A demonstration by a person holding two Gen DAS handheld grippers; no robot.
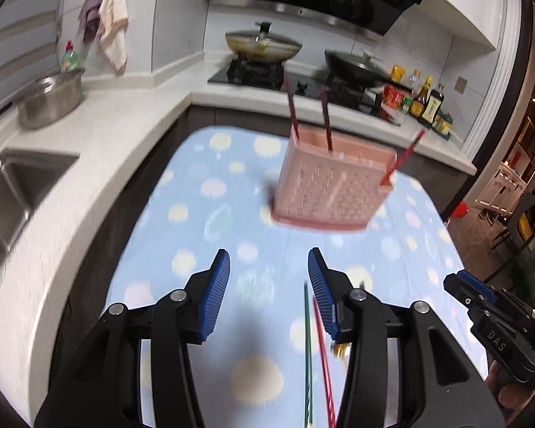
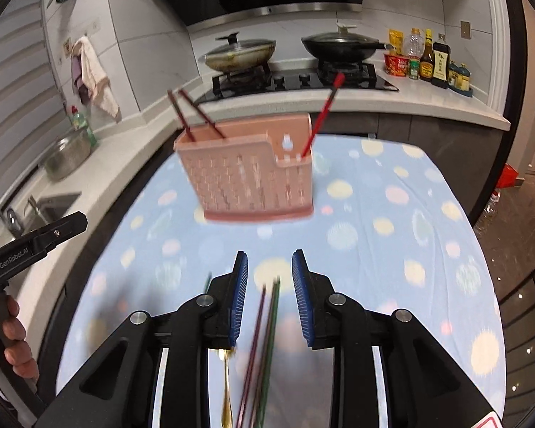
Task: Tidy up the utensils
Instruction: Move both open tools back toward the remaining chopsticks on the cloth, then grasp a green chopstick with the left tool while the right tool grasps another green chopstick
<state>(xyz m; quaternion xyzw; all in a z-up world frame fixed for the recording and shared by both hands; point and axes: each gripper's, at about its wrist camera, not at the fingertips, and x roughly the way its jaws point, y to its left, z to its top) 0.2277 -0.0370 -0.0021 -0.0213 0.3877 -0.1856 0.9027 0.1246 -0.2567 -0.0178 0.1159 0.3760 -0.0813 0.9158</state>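
Note:
A pink perforated utensil holder [image 1: 330, 187] stands on the dotted blue cloth [image 1: 210, 192]; it also shows in the right wrist view [image 2: 249, 174]. Two dark red chopsticks [image 1: 308, 114] stand in its left part and one red chopstick [image 1: 403, 158] in its small right pocket. My left gripper [image 1: 269, 278] is open and empty above the cloth. Green and red chopsticks [image 1: 315, 356] lie beside its right finger. My right gripper [image 2: 269, 278] is open, with several chopsticks [image 2: 264, 349] and a gold spoon [image 2: 225, 392] lying on the cloth below it.
A white counter [image 1: 100, 149] with a sink [image 1: 14, 189] and a steel colander [image 1: 48, 96] runs along the left. A stove with two lidded pans [image 2: 292, 50] stands behind the table. Sauce bottles [image 2: 431, 57] stand at the back right.

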